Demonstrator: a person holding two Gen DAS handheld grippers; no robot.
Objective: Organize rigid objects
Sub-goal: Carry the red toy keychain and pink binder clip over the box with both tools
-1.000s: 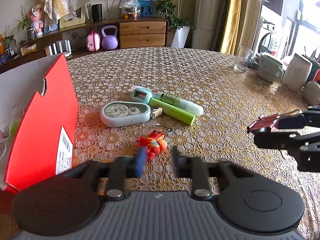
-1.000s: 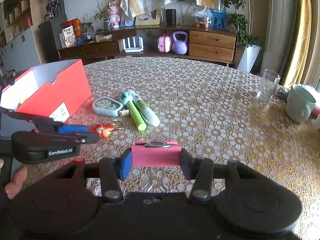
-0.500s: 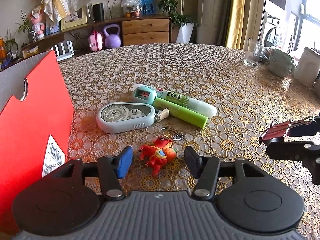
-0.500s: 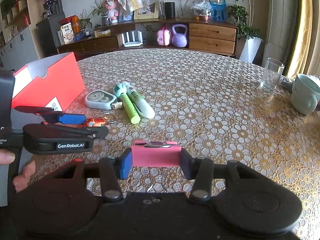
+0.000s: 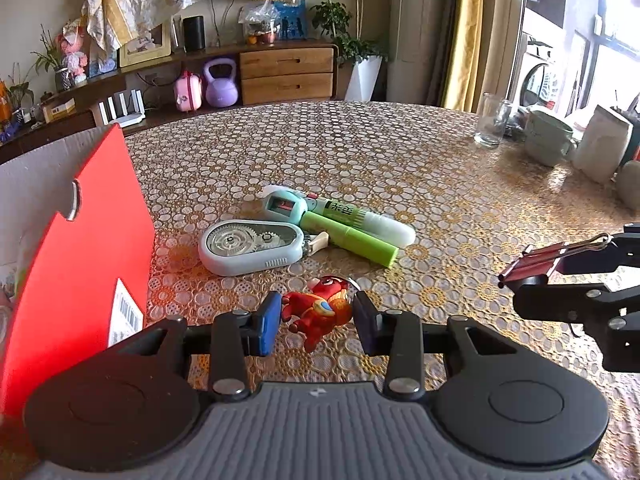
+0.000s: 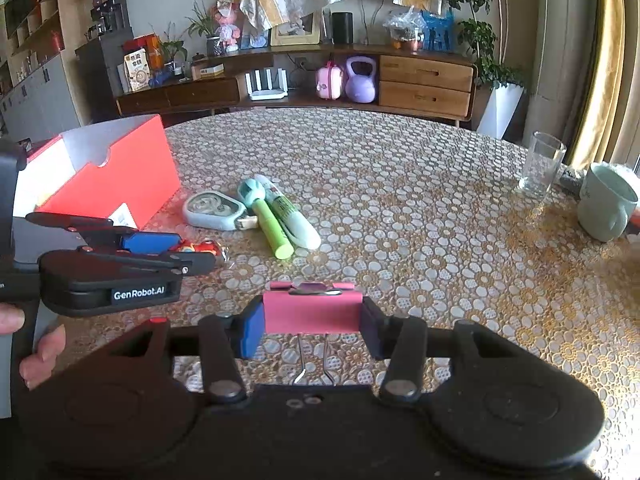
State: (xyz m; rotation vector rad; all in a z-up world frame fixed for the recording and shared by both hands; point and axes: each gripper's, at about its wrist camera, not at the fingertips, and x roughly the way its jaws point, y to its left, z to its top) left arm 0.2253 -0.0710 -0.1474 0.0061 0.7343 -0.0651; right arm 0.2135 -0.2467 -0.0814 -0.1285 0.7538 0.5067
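Note:
A small red keychain figure (image 5: 320, 312) lies on the patterned tablecloth between the pads of my left gripper (image 5: 316, 320). The jaws are closing and both pads meet the figure's sides. From the right wrist view, the same gripper (image 6: 192, 252) sits low over the figure (image 6: 200, 247). My right gripper (image 6: 312, 328) is shut on a pink binder clip (image 6: 312, 314), held above the table with its wire handles hanging toward the camera. In the left wrist view the clip (image 5: 536, 266) shows at the right edge.
An open red box (image 5: 80, 260) stands at the left. A pale blue correction tape (image 5: 248, 246), a green marker (image 5: 348, 240) and a white-green tube (image 5: 372, 222) lie just beyond the figure. A glass (image 6: 540, 166) and a green mug (image 6: 604, 200) stand far right.
The left gripper's jaws opened wider around the red figure, then closed in on its sides. The right gripper kept still with the pink clip.

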